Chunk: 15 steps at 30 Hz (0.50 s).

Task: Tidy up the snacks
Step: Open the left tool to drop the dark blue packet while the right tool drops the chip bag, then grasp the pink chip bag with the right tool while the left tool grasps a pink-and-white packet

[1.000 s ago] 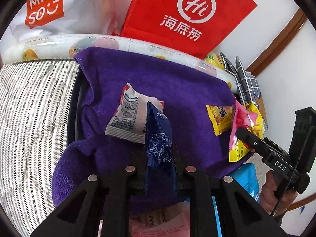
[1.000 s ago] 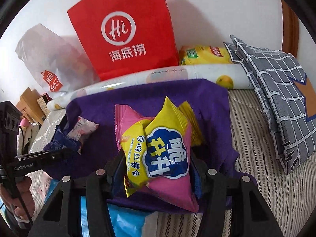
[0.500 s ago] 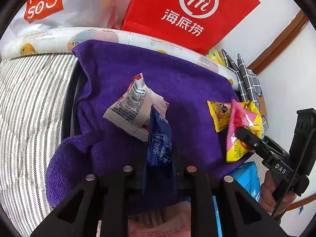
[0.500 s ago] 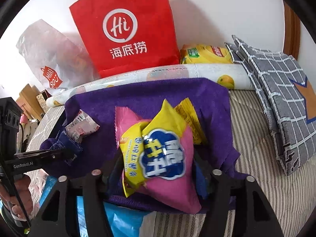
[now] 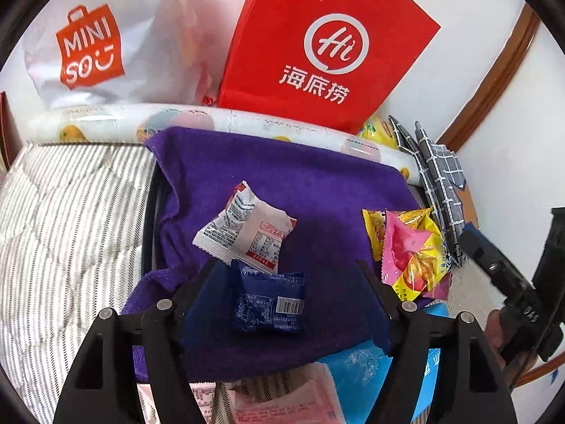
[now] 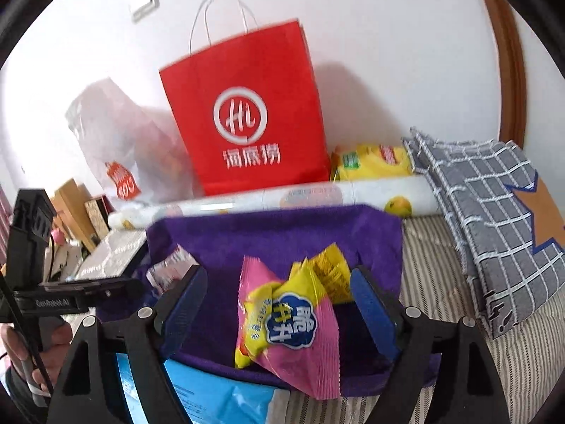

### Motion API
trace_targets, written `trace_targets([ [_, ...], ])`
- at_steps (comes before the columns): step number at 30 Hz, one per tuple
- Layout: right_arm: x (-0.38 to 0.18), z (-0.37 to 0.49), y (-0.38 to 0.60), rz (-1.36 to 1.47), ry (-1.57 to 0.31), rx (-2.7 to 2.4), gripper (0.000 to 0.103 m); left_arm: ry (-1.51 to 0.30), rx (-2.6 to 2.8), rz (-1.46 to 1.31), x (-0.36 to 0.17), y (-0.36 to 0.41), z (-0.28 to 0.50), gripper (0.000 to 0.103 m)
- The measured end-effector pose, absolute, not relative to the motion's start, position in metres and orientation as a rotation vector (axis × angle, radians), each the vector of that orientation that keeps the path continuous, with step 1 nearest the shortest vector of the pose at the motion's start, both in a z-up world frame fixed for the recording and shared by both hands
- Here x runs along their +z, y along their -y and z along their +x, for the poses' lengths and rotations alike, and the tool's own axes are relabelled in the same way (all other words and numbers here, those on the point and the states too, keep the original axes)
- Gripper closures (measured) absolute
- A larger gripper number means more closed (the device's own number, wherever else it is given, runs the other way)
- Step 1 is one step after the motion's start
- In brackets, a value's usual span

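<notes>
Bed (image 5: pixel 63 212) with striped cover carried a purple towel (image 5: pixel 300 183) spread over some dark case, red bag (image 5: pixel 328 46) and white bag (image 5: pixel 106 46) standing behind against the wall. Biggest change in the last second: both grippers let go. Left gripper (image 5: pixel 289 268) had pinched the blue packet (image 5: pixel 270 302) upright a second before; its jaws had just been opening and stood wide, pads clear of the packet, which lay flat on the towel between them, barcode up. White packet (image 5: pixel 247 231) lay just beyond it, touching or nearly so. Right gripper (image 6: pixel 279 282) likewise had just been opening; the pink-and-yellow bag (image 6: pixel 286 321) sat loose between its blue pads (image 6: pixel 185 300), touching neither that I could see, slumped on the towel's near edge with a smaller yellow packet (image 6: pixel 330 275) behind it. That view was motion-blurred. Both views sat higher over the towel than before, the wall and bags fuller in frame. Judgement: two deposits done, snacks grouped in two clusters on the towel, left and right. More packets showed off the towel at the near edge, a light-blue bag (image 6: pixel 219 399) and pink ones (image 5: pixel 286 402), so likely more to fetch. Risk: pink-and-yellow bag overhung the edge slightly and could slide off.
</notes>
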State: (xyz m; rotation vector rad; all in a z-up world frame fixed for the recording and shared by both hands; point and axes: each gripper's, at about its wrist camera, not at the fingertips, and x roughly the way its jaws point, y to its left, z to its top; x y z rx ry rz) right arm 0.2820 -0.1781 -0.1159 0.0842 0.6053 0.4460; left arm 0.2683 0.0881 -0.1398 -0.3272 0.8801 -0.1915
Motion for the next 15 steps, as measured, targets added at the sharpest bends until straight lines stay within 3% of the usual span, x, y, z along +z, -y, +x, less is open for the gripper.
trace_targets([
  [15,-0.078,0.216,0.178,0.053,-0.536,0.391,0.021,-0.752,-0.156,-0.278,-0.111,-0.087,0.245,0.025],
])
